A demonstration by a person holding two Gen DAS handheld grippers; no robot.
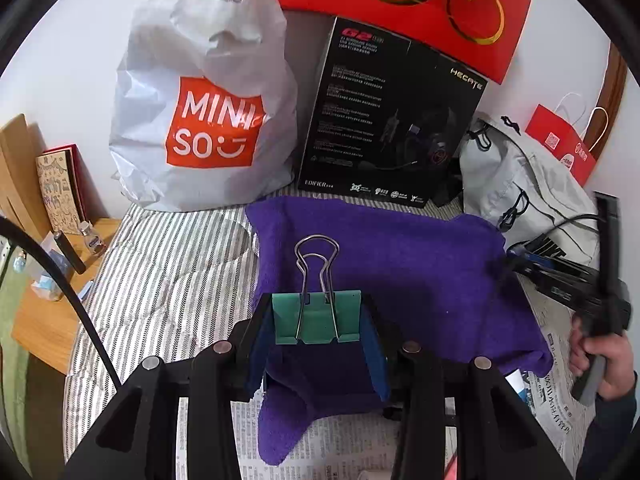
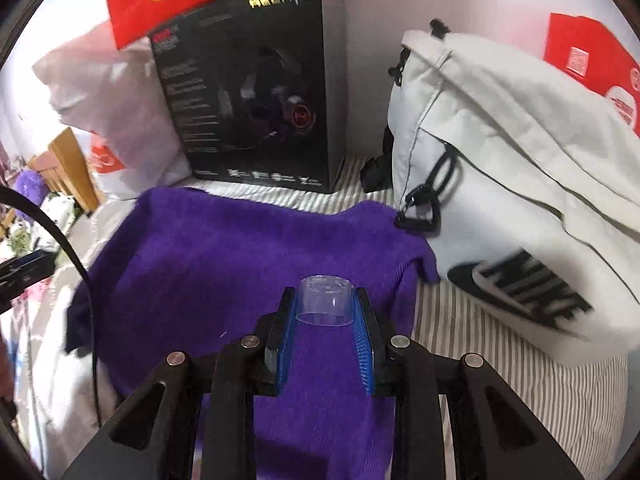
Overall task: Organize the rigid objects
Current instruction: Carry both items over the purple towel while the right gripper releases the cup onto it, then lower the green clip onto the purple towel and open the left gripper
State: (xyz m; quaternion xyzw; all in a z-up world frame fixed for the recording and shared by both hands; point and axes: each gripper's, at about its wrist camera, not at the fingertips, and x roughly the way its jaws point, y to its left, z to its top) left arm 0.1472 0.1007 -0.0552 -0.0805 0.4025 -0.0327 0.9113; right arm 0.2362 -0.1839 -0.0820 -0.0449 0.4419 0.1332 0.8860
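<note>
Left wrist view: the left gripper (image 1: 318, 320) clamps a green binder clip (image 1: 318, 318) over the purple towel (image 1: 400, 264), while the right gripper (image 2: 325, 308) pinches what looks like a clear cap (image 2: 326, 300), headset box (image 2: 256, 92) at twelve o'clock.

The green binder clip (image 1: 318, 318), wire handles pointing forward, was clamped between the left gripper's (image 1: 318, 320) pads above the purple towel (image 1: 400, 264). The clear plastic cap (image 2: 326, 306), closed end forward, was pinched in the right gripper (image 2: 325, 312).
</note>
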